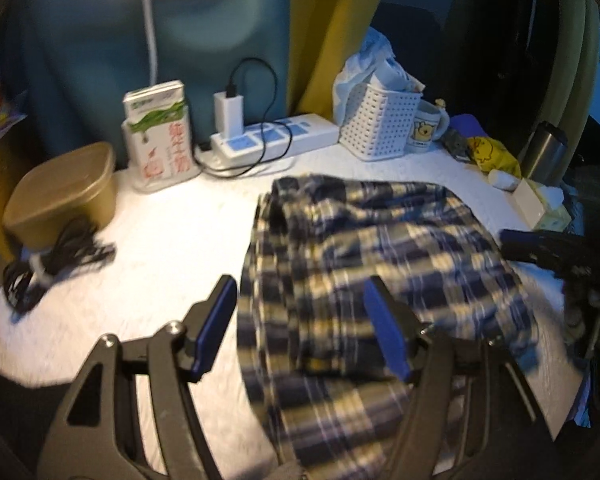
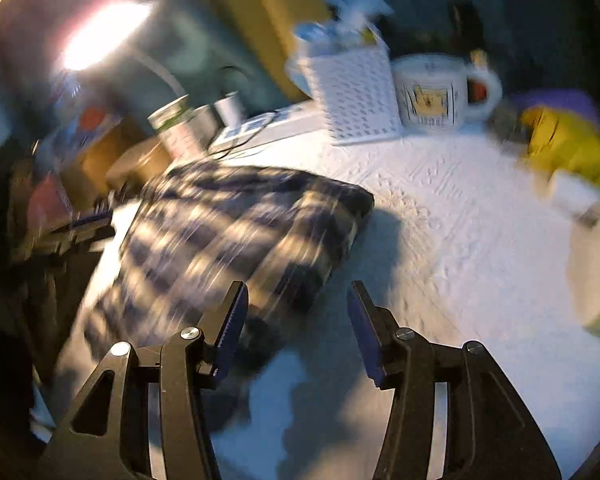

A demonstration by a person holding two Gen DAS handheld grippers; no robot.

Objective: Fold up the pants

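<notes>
The plaid pants (image 1: 364, 264) lie folded over in a thick pile on the white table cover (image 1: 160, 248), dark blue, white and tan. My left gripper (image 1: 300, 292) is open and empty, hovering over the pile's left edge. The right gripper's black fingers (image 1: 540, 246) show at the pile's right side. In the blurred right wrist view the pants (image 2: 236, 236) lie left of centre. My right gripper (image 2: 296, 300) is open and empty, just off the pile's near right corner. The left gripper (image 2: 80, 228) shows at the far left.
Along the back stand a gold tub (image 1: 64, 192), a milk carton (image 1: 160, 136), a power strip (image 1: 276, 136) with charger, a white basket (image 1: 380, 120) and a mug (image 1: 428, 126). A black cable bundle (image 1: 48, 264) lies left. A yellow cloth (image 1: 492, 152), a steel flask (image 1: 544, 152) and a tissue box (image 1: 536, 204) sit right.
</notes>
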